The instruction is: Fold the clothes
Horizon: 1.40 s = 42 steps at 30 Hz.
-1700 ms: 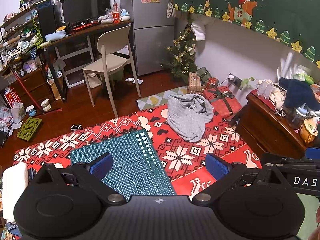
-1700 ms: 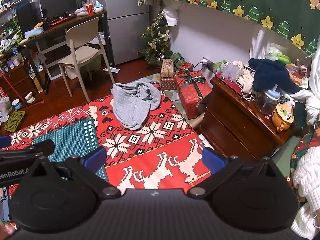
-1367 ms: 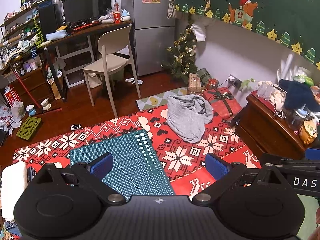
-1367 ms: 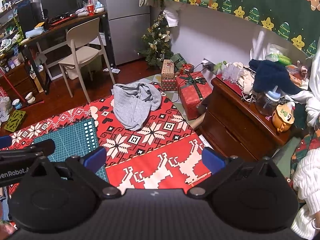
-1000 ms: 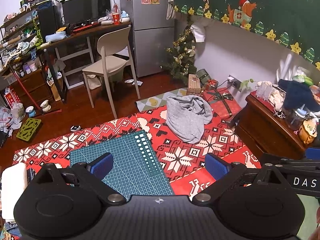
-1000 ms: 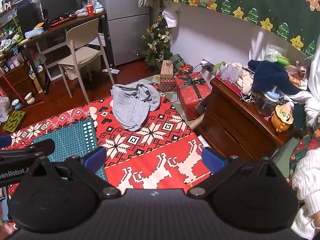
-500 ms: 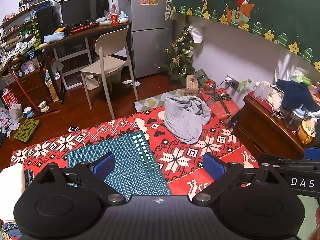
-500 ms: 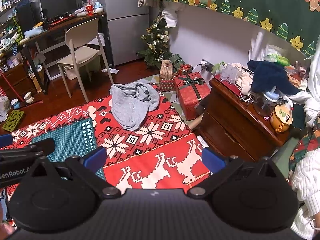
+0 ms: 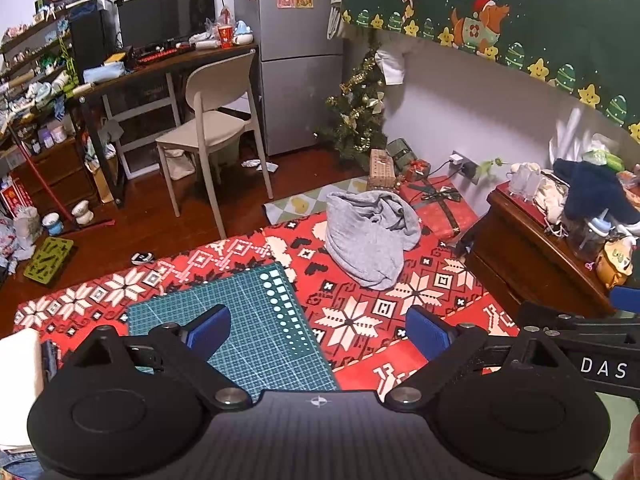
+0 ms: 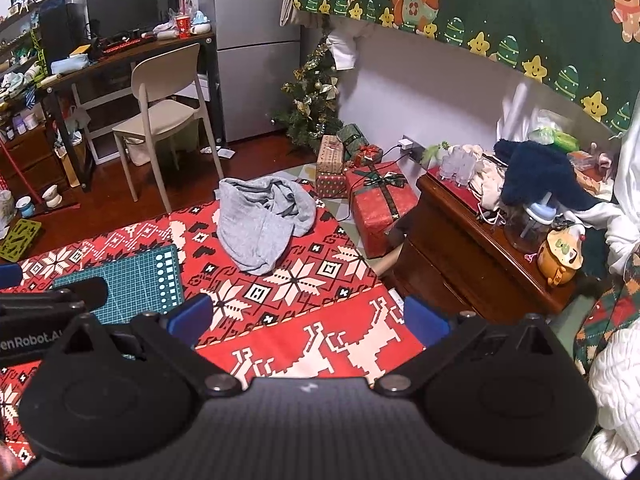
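chair (image 9: pixel 212 128) by desk (image 9: pixel 160 68) | cutting mat (image 9: pixel 240 320) on red cloth (image 9: pixel 420 292)

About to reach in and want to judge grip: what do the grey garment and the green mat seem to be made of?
The grey garment looks like soft, matte knit or jersey fabric: it lies crumpled in loose, rounded folds. The green mat looks like a stiff, smooth plastic or rubber cutting mat: it lies flat with crisp edges and a printed white grid. Neither material is certain from here.

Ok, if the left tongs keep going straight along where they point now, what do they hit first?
Probably the red patterned blanket, just right of the green cutting mat. The open left tongs hold nothing, and nothing stands between them and the cloth. The crumpled gray garment lies further on; depth is hard to judge.
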Tool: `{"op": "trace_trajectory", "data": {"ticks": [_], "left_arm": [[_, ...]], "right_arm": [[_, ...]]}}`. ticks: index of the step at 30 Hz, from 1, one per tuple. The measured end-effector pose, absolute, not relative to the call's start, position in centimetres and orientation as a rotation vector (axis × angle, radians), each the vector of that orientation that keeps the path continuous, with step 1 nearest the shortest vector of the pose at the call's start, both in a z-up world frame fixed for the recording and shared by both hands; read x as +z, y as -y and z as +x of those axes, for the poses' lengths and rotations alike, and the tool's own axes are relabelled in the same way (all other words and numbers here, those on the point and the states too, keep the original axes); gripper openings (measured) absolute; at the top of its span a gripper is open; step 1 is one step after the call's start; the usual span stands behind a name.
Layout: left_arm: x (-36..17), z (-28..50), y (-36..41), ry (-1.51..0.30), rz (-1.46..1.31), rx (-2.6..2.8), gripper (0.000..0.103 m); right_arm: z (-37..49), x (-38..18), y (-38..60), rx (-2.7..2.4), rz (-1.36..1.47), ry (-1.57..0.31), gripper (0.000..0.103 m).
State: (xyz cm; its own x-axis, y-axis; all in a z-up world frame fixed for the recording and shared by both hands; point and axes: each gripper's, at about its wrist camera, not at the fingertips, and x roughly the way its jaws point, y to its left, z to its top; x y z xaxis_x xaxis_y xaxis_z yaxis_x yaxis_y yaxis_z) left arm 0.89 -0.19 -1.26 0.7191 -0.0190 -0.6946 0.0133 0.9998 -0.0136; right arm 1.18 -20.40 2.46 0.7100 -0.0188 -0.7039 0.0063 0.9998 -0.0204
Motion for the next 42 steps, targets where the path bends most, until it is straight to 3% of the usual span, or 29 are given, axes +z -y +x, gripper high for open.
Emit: {"op": "trace_trajectory", "data": {"ticks": [16,27,28,30,39,42], "left_arm": [[-7.6,5.8,-0.9,-0.698,-0.078,-0.083,0.095],[-13.8,13.0,0.3,-0.756,0.111,-0.121,0.094],[-14.3,13.8,0.5,-0.766,0.114,-0.136,0.091],[-15.6,15.4,0.9,-0.786,0.103,-0.125,0.070],[-19.8,21.2,4.0,-0.808,0.068,-0.236,0.069],[-21.1,23.4,5.1,-0.862,0.066,-0.207,0.059]], "right_arm": [[5.8,-4.2,19.8,-0.022,-0.027,-0.768,0.102],[13.4,-12.6,20.4,-0.011,-0.030,-0.758,0.102],[14.1,-13.1,20.7,-0.007,-0.025,-0.754,0.102],[15.5,-14.1,21.2,0.001,-0.016,-0.746,0.102],[20.5,-18.1,23.0,0.001,0.017,-0.733,0.102],[21.1,-19.0,23.4,-0.001,0.027,-0.743,0.102]]}}
